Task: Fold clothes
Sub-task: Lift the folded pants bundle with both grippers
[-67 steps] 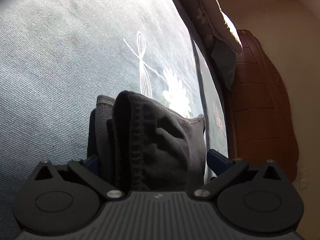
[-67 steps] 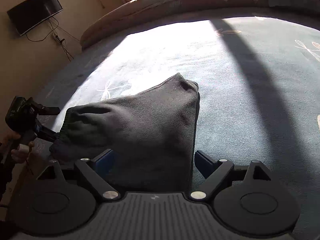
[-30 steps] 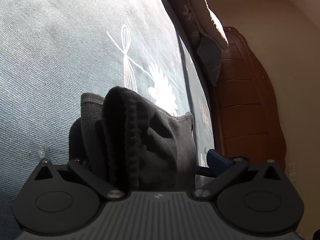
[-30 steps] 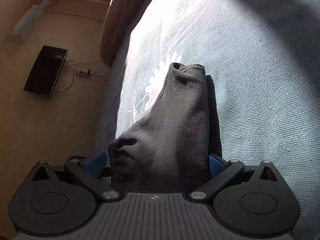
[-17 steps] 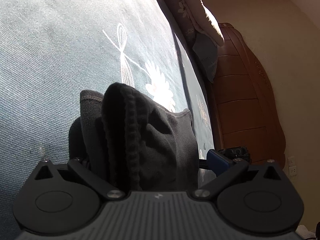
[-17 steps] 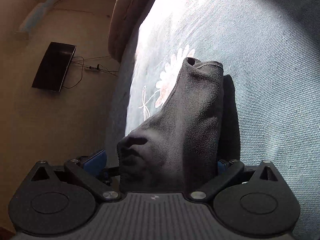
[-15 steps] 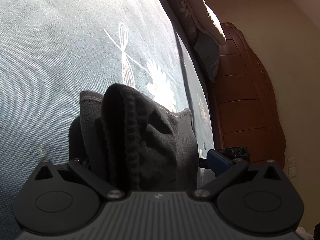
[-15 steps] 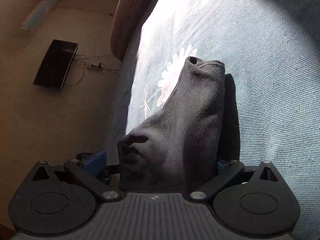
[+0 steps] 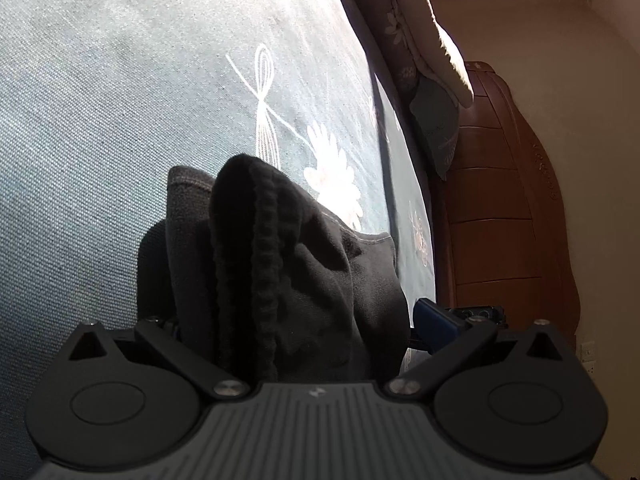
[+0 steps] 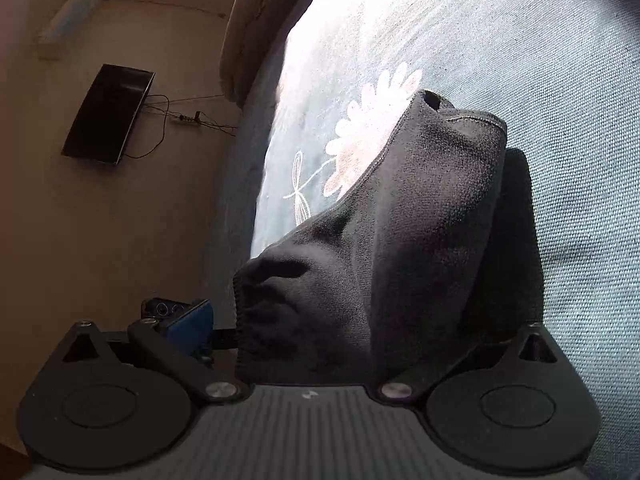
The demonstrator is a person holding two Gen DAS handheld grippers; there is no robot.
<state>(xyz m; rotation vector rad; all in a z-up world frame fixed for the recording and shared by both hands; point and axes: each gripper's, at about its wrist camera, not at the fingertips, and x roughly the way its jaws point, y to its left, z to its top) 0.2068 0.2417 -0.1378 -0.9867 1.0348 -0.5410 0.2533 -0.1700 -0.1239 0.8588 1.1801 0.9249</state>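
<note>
Left wrist: left gripper (image 9: pixel 296 320) is clenching the black garment (image 9: pixel 280 272) over the bedspread (image 9: pixel 100 120).
Right wrist: right gripper (image 10: pixel 360 332) is gripping it too (lifted, bunched narrower than seconds ago).
Meaning: fold is being carried over.

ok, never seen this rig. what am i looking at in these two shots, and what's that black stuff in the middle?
There is no robot arm here: a person carries a two-finger tool in each hand, and each tool has a fisheye camera looking forward along its fingers. One picture is from the left tool, the other from the right tool. The black shapes along the bottom are the tools' own bodies. The dark cloth is a black garment, bunched between the fingers of both tools, so each appears to be gripping it. Below lies a blue-grey bedspread with white flower embroidery. A wooden headboard shows on the left view, a wall-mounted screen on the right.
</note>
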